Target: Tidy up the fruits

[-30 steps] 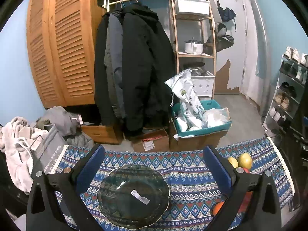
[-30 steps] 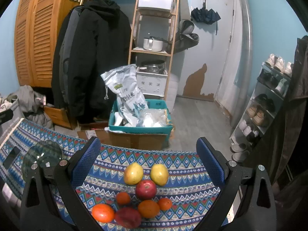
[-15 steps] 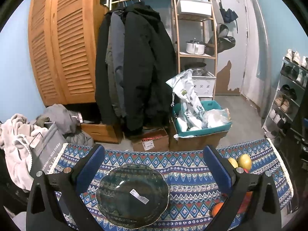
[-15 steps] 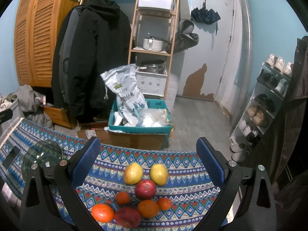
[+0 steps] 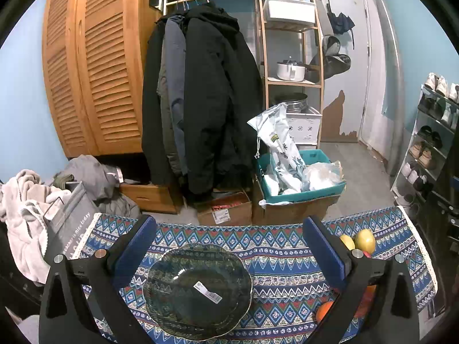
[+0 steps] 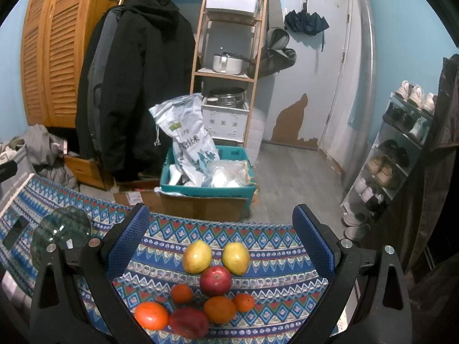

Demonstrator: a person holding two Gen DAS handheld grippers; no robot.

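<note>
A dark green glass plate (image 5: pixel 198 291) with a white sticker lies on the patterned tablecloth (image 5: pixel 275 246), below and between the fingers of my open, empty left gripper (image 5: pixel 229 246). It also shows at the left in the right wrist view (image 6: pixel 61 230). Several fruits lie in a cluster under my open, empty right gripper (image 6: pixel 221 239): two yellow pears (image 6: pixel 197 256) (image 6: pixel 235 258), a red apple (image 6: pixel 215 280), a darker red apple (image 6: pixel 188 322), oranges (image 6: pixel 219 309) and a tomato-red fruit (image 6: pixel 151 315). In the left wrist view the pears (image 5: pixel 365 241) lie at the far right.
The table's far edge drops to a floor with a teal bin (image 6: pixel 208 172) on cardboard boxes. Coats (image 5: pixel 200 100), a wooden shelf (image 6: pixel 229 57) and a louvred wardrobe (image 5: pixel 94 71) stand behind. A shoe rack (image 6: pixel 401 149) is at the right. Laundry (image 5: pixel 25 200) lies at the left.
The left wrist view has tilted up slightly, so the plate sits a little lower in it. The right gripper and the fruits have not moved.
</note>
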